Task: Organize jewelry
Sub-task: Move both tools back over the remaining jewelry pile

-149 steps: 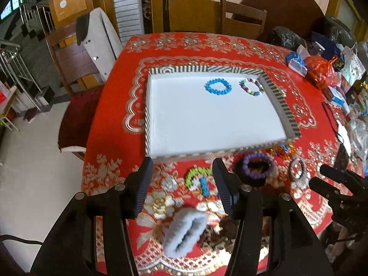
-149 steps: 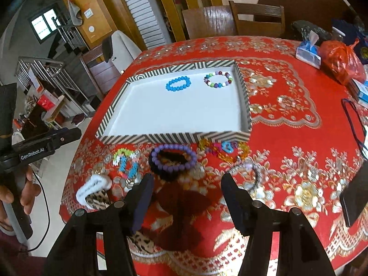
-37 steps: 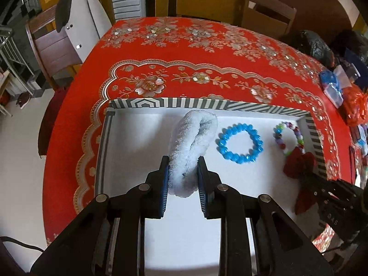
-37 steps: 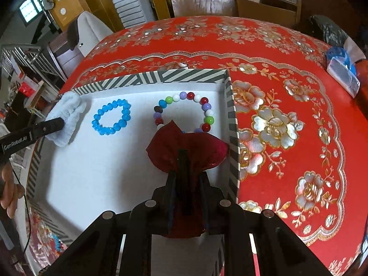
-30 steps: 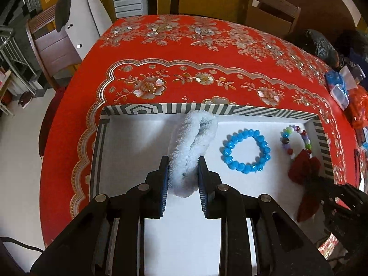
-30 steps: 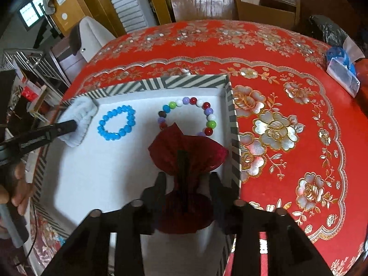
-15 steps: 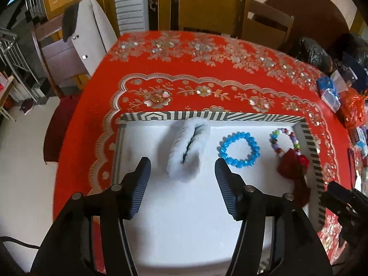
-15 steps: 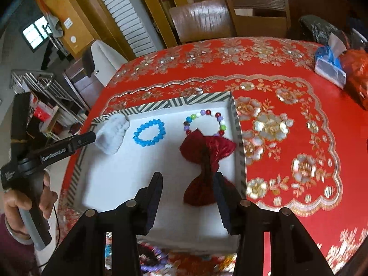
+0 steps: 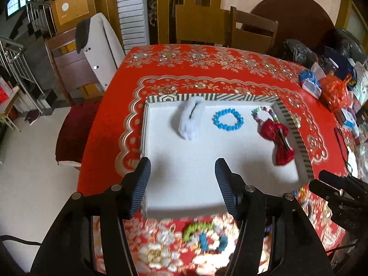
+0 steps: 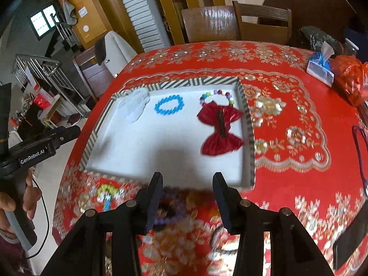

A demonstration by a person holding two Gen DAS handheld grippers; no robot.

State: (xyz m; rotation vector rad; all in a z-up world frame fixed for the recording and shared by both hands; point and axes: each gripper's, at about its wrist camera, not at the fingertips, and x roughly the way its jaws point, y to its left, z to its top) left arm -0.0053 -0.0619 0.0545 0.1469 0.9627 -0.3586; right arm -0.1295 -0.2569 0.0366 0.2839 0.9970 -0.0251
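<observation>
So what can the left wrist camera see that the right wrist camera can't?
Only the left wrist view shows the left gripper head-on, open. Only the right wrist view shows the hand holding it, and the purple bracelet. Both show the striped tray holding the white scrunchie, blue bracelet and red bow.

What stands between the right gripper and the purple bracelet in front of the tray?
Nothing visible. The purple bracelet lies on the cloth just below the open right gripper, before the tray. The left finger overlaps it in this view; the picture is blurred there.
</observation>
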